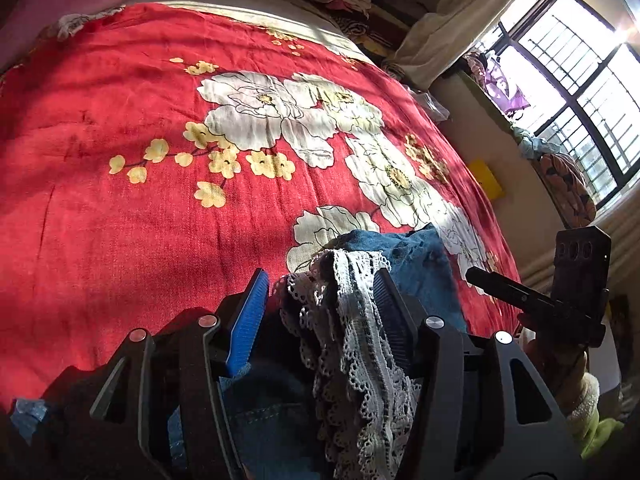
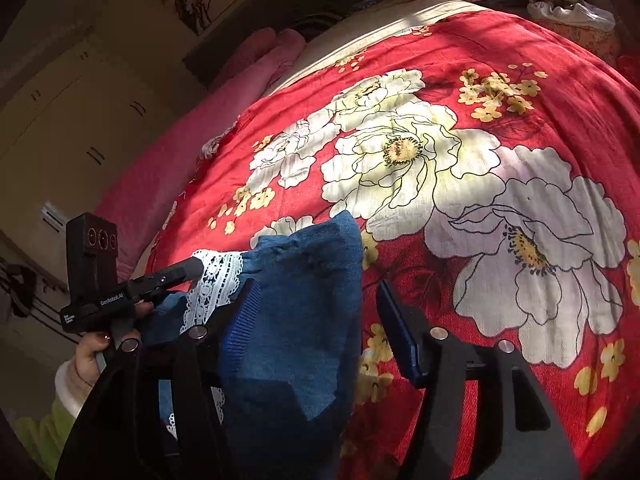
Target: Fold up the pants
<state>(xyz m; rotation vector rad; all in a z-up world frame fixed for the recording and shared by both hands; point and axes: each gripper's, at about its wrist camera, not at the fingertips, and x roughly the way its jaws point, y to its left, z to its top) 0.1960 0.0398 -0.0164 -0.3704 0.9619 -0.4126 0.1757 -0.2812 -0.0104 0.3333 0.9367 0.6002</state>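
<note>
Pants point(image 2: 304, 304) on red floral bedspread point(image 2: 480, 60)

Ahead of you the red floral bedspread point(image 1: 120, 200) lies bare and passable. Pants point(image 2: 304, 300) bunch between both grippers. Window ledge clutter point(image 1: 560, 168) probably crowds your right.

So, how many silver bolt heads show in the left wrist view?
4: outer bolt and inner bolt left of the lace trim, inner and outer right of it. The pants may hide others.
</note>
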